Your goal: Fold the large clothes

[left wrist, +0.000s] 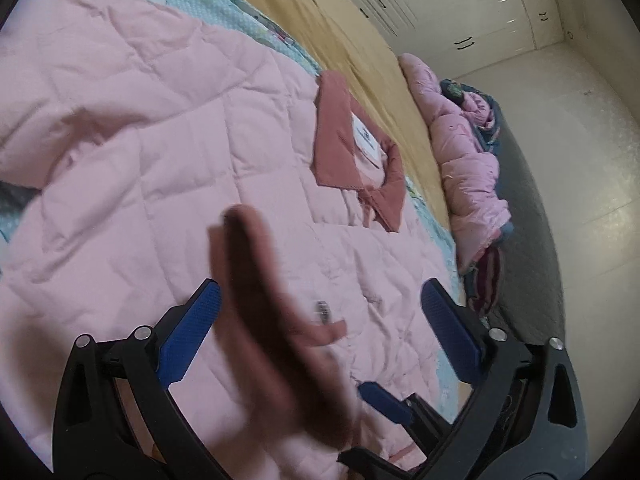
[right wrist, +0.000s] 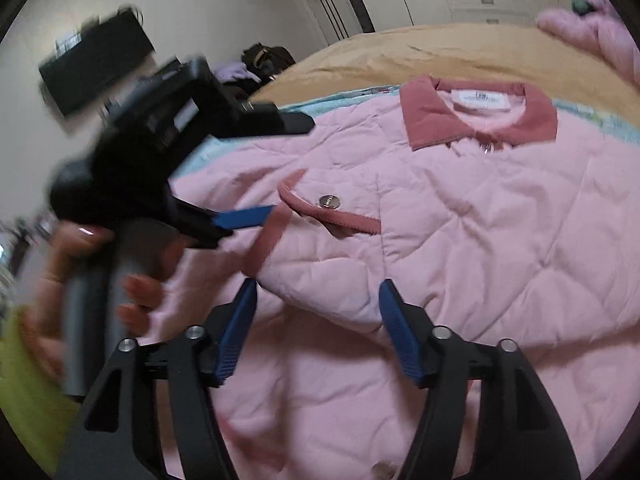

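A pink quilted jacket (right wrist: pixel 500 220) with a dusty-red collar (right wrist: pixel 424 112) lies spread on the bed, and it also shows in the left wrist view (left wrist: pixel 160 152). Its folded-in sleeve has a dusty-red cuff (left wrist: pixel 272 304) that hangs blurred between the open jaws of my left gripper (left wrist: pixel 320 300); I cannot tell whether it touches a finger. In the right wrist view the left gripper (right wrist: pixel 256 216) sits at that cuff (right wrist: pixel 268 240). My right gripper (right wrist: pixel 318 292) is open and empty over the sleeve's edge. A pocket flap with a metal snap (right wrist: pixel 330 201) lies just beyond.
The bed has a tan sheet (left wrist: pixel 352 40) and a teal patterned cover (left wrist: pixel 224 8). Other pink clothes (left wrist: pixel 468 152) are piled at the bed's far edge. White wardrobes (left wrist: pixel 460 4) stand behind. A dark screen (right wrist: pixel 96 64) hangs on the wall.
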`<state>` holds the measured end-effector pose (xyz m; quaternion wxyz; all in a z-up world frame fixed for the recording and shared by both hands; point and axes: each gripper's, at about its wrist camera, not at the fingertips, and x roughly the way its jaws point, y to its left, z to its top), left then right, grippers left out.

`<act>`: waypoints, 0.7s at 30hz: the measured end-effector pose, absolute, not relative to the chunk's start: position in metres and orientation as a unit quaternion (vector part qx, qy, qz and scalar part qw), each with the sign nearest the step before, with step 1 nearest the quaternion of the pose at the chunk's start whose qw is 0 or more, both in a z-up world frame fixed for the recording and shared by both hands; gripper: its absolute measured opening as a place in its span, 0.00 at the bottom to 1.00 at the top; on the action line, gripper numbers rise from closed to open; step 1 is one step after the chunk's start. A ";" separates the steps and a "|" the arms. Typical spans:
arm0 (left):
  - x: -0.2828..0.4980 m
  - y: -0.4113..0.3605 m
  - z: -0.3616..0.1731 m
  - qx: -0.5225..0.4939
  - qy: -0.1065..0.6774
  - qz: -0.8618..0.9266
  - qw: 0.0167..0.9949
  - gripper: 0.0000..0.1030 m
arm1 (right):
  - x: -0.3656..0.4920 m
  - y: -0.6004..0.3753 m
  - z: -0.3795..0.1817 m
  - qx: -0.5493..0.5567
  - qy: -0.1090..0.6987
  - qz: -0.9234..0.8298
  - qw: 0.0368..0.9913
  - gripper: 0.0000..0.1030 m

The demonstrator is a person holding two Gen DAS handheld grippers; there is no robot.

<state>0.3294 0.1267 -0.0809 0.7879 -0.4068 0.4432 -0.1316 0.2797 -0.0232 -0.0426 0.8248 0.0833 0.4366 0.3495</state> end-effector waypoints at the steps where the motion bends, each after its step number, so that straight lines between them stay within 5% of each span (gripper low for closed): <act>1: 0.328 0.126 -0.081 -0.408 0.442 -0.135 0.788 0.87 | 0.278 -0.028 -0.041 0.082 0.437 0.337 0.830 0.71; 6: 0.323 0.120 -0.080 -0.393 0.440 -0.139 0.795 0.72 | 0.280 -0.063 -0.041 0.150 0.434 0.323 0.828 0.75; 11: 0.330 0.109 -0.089 -0.368 0.458 -0.122 0.800 0.36 | 0.276 -0.099 -0.032 0.197 0.412 0.290 0.841 0.74; 12: 0.330 0.108 -0.088 -0.357 0.454 -0.114 0.808 0.16 | 0.275 -0.104 -0.031 0.201 0.409 0.284 0.843 0.74; 13: 0.329 0.107 -0.085 -0.348 0.448 -0.113 0.816 0.08 | 0.275 -0.112 -0.029 0.206 0.406 0.275 0.847 0.74; 21: 0.315 0.095 0.017 -0.232 0.333 -0.134 0.904 0.07 | 0.278 -0.189 0.001 0.217 0.374 0.177 0.884 0.67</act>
